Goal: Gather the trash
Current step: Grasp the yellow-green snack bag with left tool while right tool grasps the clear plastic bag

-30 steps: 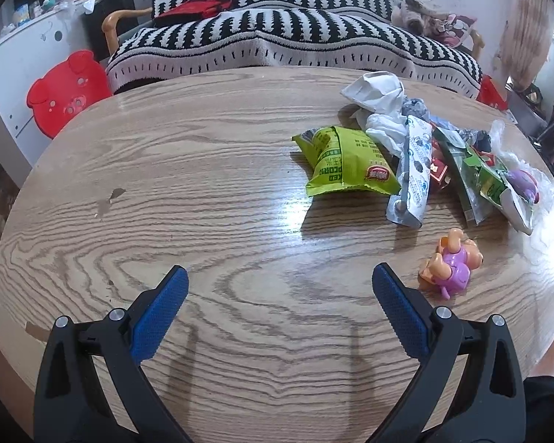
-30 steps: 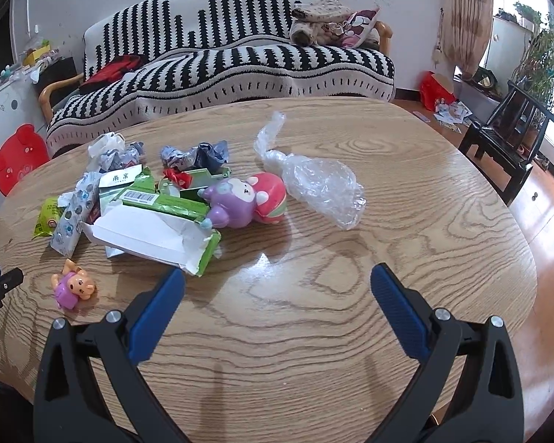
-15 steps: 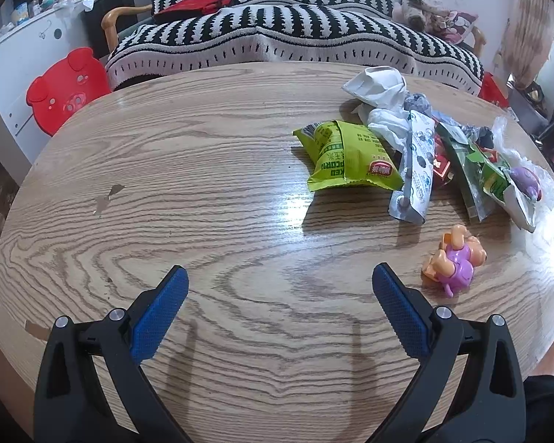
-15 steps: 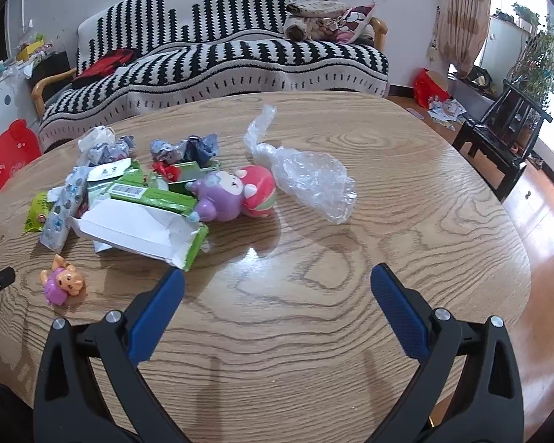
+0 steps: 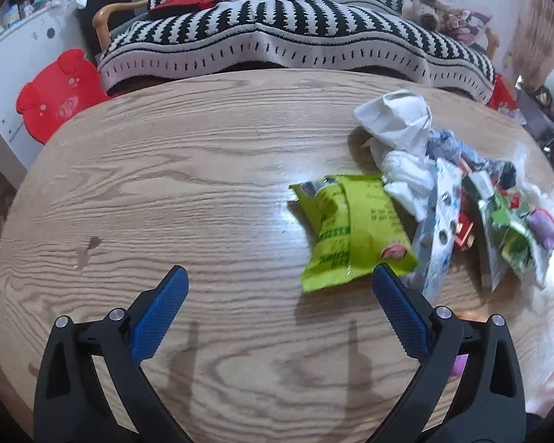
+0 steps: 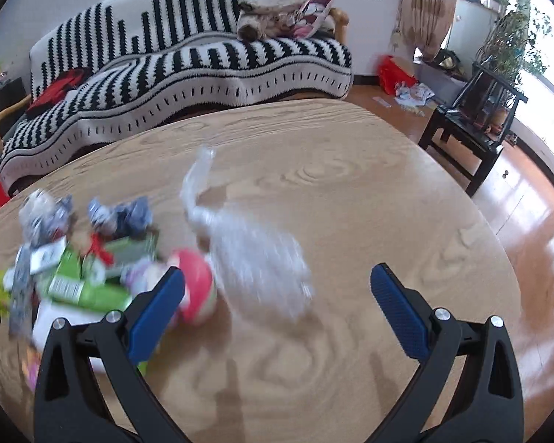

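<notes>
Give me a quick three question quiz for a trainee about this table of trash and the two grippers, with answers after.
1. True or false: the left gripper is shut on the green snack bag.
2. Which thing lies ahead between the right gripper's fingers? A) clear plastic bag B) red stool C) striped sofa cushion
3. Fill in: the trash lies on a round ____ table.

Key: 1 false, both grippers are open and empty. 2 A. 3 wooden.
</notes>
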{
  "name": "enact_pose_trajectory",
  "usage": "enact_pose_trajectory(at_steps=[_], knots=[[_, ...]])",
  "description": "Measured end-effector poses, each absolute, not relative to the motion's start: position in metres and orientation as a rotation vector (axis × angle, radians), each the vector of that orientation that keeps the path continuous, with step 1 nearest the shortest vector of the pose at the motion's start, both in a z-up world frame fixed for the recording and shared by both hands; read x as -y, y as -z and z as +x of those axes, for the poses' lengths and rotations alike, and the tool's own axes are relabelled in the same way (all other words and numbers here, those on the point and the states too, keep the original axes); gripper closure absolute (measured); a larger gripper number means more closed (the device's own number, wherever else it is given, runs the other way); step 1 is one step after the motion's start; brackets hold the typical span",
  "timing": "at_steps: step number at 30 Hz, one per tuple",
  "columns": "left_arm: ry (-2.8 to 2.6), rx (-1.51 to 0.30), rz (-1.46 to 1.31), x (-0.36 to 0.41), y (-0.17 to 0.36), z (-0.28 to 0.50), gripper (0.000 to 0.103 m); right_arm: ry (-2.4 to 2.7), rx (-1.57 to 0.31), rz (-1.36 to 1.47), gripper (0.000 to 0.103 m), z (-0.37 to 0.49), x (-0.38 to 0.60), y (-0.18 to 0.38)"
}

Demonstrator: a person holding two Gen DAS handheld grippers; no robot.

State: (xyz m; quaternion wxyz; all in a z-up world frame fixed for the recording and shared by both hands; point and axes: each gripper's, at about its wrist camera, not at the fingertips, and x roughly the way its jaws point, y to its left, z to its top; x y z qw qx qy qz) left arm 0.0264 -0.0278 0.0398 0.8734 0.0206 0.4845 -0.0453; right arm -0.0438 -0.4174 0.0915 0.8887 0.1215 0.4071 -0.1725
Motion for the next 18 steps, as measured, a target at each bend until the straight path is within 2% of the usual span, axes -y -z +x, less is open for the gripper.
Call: enact_pose_trajectory(at_steps=[6,11,18], knots=[[0.126,-1.02,0.03,0.037,-0.035,0.043,0.006,0.287,-0.962,0.122,0.005,0.024,0.411,-0.077],[0.147,-1.034,0.03,0.044,-0.033,0.053,0.006,0.27,-1.029,0.074,0.005,0.042,0.409,-0.049],[0.131,-1.084,0.013,0.043,-0.019,0.062,0.006,0.202,-1.043,0.224,0.005,0.042,0.428,-0.032]])
